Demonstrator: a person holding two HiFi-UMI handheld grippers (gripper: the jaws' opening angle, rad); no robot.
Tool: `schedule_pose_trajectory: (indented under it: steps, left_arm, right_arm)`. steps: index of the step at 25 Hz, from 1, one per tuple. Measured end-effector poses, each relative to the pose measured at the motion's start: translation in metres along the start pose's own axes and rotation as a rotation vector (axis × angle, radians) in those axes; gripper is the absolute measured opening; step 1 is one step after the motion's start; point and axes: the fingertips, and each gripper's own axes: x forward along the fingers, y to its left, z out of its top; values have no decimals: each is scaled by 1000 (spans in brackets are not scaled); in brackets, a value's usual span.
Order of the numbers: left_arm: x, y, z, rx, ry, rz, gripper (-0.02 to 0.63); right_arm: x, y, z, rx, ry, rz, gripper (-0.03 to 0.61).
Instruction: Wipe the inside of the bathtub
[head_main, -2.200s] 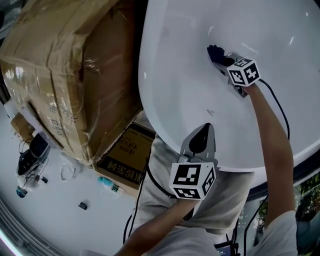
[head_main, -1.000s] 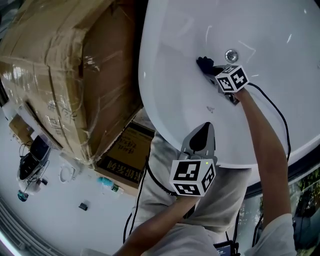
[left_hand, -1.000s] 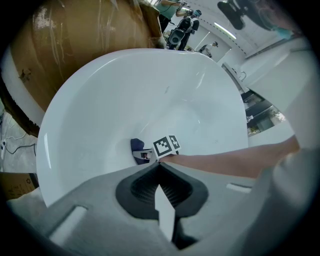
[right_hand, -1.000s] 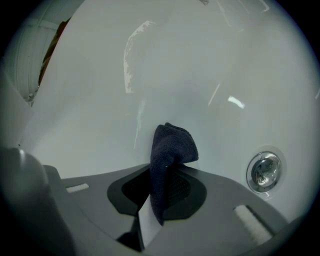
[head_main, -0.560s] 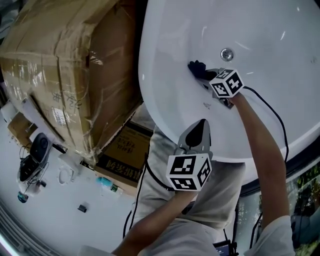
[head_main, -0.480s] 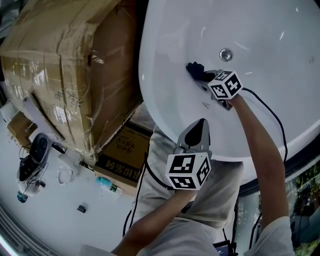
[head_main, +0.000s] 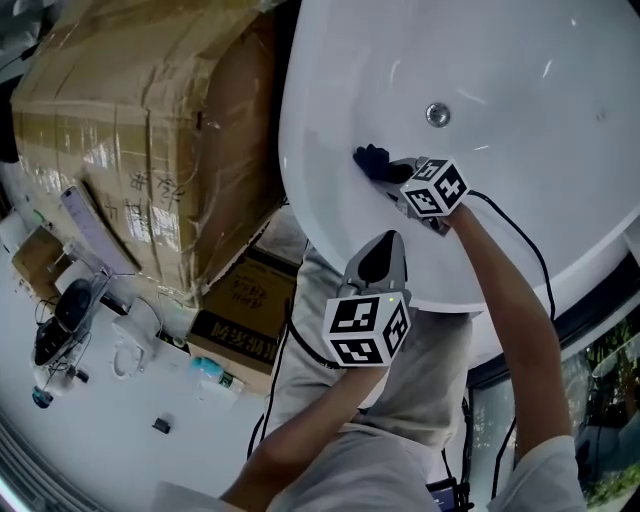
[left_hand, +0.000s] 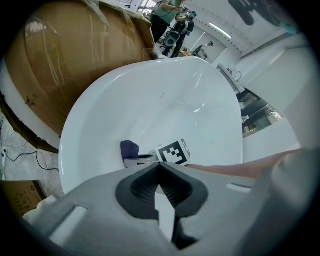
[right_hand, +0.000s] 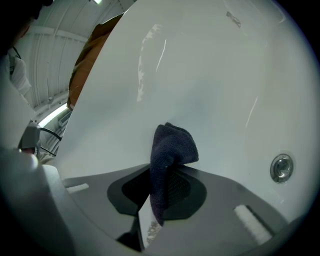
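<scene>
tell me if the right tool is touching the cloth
Touching. The right gripper view shows the cloth pinched between the jaws of the right tool, its end sticking out past them.

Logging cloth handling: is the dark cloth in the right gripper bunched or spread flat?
Bunched: the cloth sticks up in a folded wad, pinched between the shut jaws of the right gripper.
</scene>
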Motion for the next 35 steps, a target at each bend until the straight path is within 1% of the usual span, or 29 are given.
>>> schedule_pose_trajectory:
  steps: [1, 2, 3, 4, 7, 9, 11, 15, 17, 22, 26, 28, 30, 33, 35]
  left_arm:
    - [20, -61, -10, 17, -9, -2, -3]
    - [37, -107, -16, 30, -18, -3, -5]
    - [47, -128, -15, 33, -22, 0, -3]
    - [50, -126, -8, 26, -22, 6, -3]
    - [55, -73, 22, -2, -13, 26, -5]
    - [62, -66, 25, 0, -8, 31, -3]
    - [67, -77, 17, 5, -1, 36, -3]
    - [86, -137, 11, 33, 1, 43, -5]
    - [90, -155, 15, 45, -6, 43, -5]
    - [75, -151, 28, 68, -18, 41, -5]
    - [57, -145, 41, 82, -28, 52, -4]
    - [49, -143, 48, 84, -37, 57, -5]
    - [41, -142, 54, 90, -44, 57, -3]
    - [26, -145, 59, 102, -47, 59, -4]
    - [18, -149, 65, 108, -51, 57, -5]
  right_arm:
    - [-59, -19, -16, -7, -15, 1, 49]
    - [-105, -33, -28, -15, -24, 3, 49]
    - [-127, -41, -31, -20, -27, 8, 49]
    - [-127, -41, -27, -21, -22, 17, 49]
    - [-82, -33, -2, -3, -5, 48, 49]
    - [-79, -34, -3, 13, -11, 57, 49]
    - [-93, -33, -15, 27, -20, 66, 49]
    - [-158, -42, -29, 33, -50, 84, 49]
    - [-178, -42, -28, 33, -60, 88, 49]
    - [-181, -19, -20, 44, -66, 110, 49]
    - [-195, 15, -11, 45, -72, 185, 49]
    - [-208, 28, -7, 33, -74, 200, 49]
    - [-221, 36, 0, 16, -82, 187, 49]
    - [-242, 48, 11, 24, -128, 164, 49]
    - [-258, 50, 18, 13, -133, 125, 49]
